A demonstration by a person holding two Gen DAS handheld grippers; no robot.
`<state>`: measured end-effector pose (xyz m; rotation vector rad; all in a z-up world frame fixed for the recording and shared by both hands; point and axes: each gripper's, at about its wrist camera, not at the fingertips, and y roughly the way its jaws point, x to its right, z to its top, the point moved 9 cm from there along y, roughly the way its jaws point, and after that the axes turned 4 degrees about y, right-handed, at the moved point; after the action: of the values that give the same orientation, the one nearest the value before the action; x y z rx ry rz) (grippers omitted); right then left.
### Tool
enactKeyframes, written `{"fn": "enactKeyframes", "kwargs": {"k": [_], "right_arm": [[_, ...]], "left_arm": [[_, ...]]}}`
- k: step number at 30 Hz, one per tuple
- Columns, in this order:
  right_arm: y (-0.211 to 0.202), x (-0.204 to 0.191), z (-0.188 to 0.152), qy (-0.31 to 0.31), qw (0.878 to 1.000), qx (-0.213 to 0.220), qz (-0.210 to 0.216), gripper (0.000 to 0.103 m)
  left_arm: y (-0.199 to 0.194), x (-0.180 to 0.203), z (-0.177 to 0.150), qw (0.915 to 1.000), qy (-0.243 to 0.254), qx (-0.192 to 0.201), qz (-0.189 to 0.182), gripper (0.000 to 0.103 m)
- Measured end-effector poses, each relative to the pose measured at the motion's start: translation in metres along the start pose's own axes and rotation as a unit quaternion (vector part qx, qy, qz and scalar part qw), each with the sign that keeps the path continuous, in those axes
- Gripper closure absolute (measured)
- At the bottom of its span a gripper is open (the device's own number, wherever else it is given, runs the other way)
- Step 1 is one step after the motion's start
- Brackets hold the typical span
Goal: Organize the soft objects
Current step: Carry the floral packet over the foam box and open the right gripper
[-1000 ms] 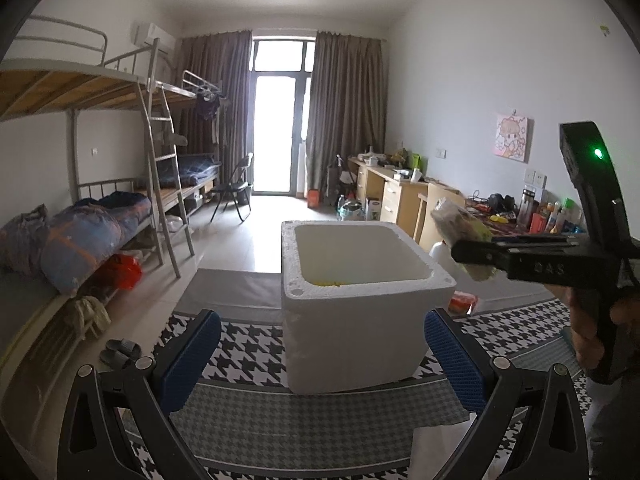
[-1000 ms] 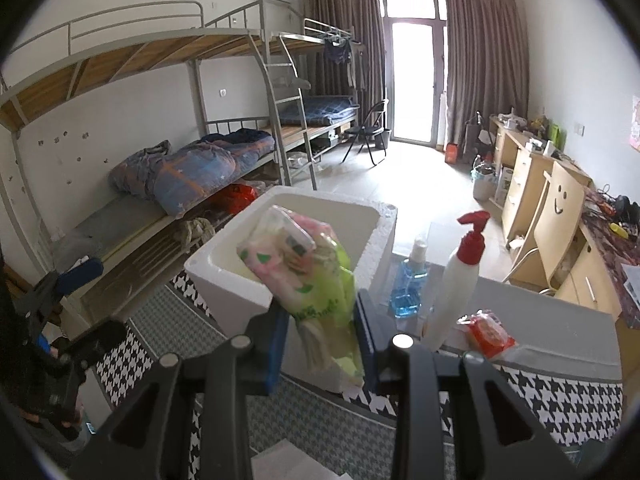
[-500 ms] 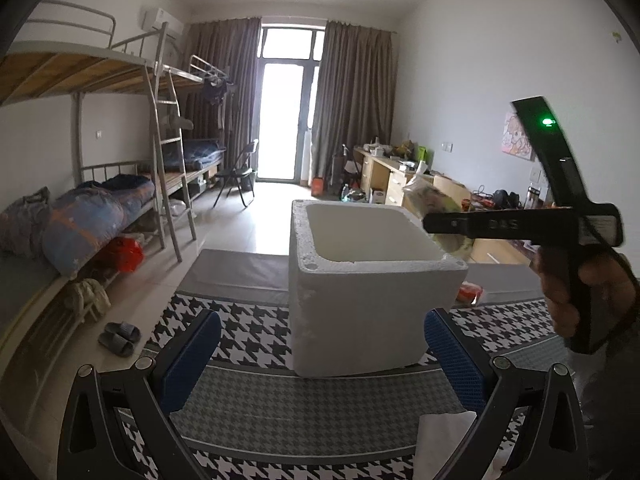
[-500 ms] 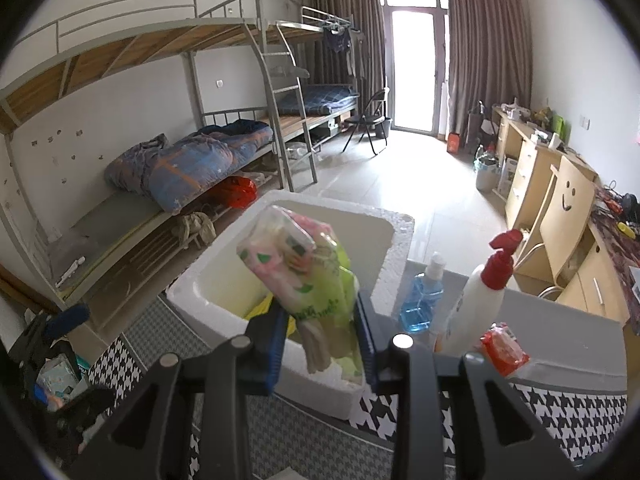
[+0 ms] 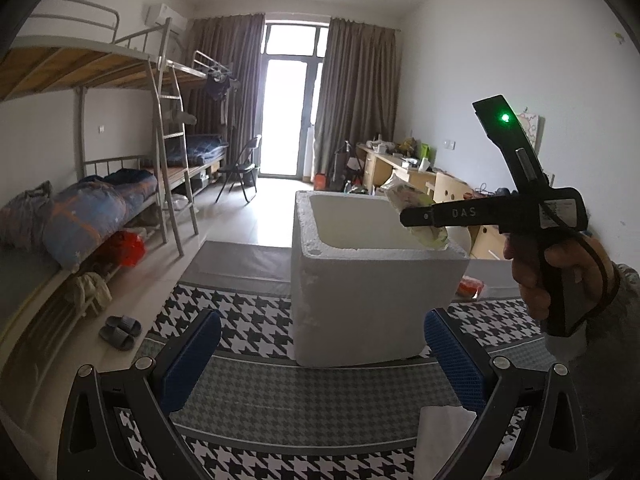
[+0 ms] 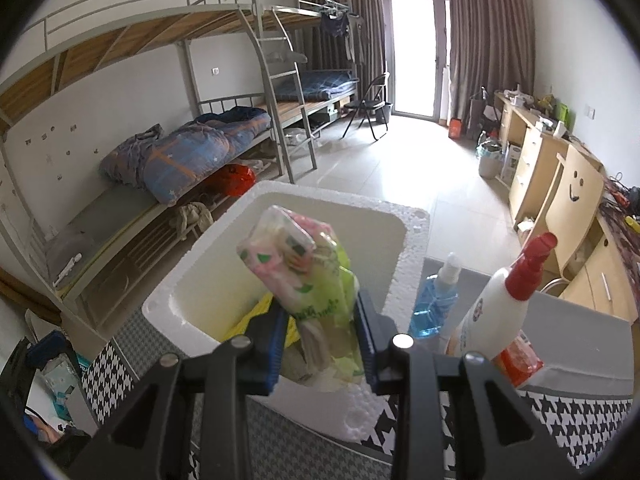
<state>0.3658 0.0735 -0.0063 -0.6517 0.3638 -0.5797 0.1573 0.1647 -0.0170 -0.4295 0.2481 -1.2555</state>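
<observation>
A white foam box (image 5: 372, 280) stands on the houndstooth mat; it also shows in the right wrist view (image 6: 188, 292). My right gripper (image 6: 320, 332) is shut on a soft pack of tissues (image 6: 308, 276) in pink and green wrap, held over the box's near right rim. From the left wrist view the pack (image 5: 416, 212) hangs over the box's right edge. Something yellow (image 6: 250, 320) lies inside the box. My left gripper (image 5: 320, 360) is open and empty, low in front of the box.
A blue spray bottle (image 6: 438, 304), a white bottle with a red pump (image 6: 504, 300) and a red packet (image 6: 520, 360) stand right of the box. A white tissue (image 5: 444, 440) lies on the mat. Bunk beds (image 5: 100, 184) line the left, desks (image 5: 420, 180) the right.
My right gripper has carried the tissue pack forward and lower, from beside the box to over its opening. The left gripper has dropped lower and stayed open.
</observation>
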Motion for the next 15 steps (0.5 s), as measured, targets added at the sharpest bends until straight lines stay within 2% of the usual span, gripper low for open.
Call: {"fn": "enactKeyframes", "kwargs": {"k": [3,5,7,9,15], "right_arm": [[0.004,-0.001,0.003,-0.005,1.000,-0.004,-0.001,0.065],[0.006,0.000,0.002,-0.007,1.000,-0.007,-0.004,0.057],[0.007,-0.001,0.003,-0.009,1.000,-0.007,-0.006,0.041],[0.004,-0.001,0.003,-0.010,1.000,0.000,-0.006,0.033],[-0.009,-0.007,0.003,-0.016,1.000,0.013,0.000,0.027]], "left_arm": [[-0.002,0.000,0.000,1.0000,0.000,0.000,0.001,0.001],[-0.003,-0.001,0.000,1.0000,-0.002,0.001,0.001,0.001],[-0.004,0.000,0.000,1.0000,-0.003,0.001,0.001,0.001],[-0.004,0.000,0.000,1.0000,-0.005,0.001,0.001,0.001],[-0.005,0.003,0.000,1.0000,-0.003,-0.001,-0.003,0.001]]}}
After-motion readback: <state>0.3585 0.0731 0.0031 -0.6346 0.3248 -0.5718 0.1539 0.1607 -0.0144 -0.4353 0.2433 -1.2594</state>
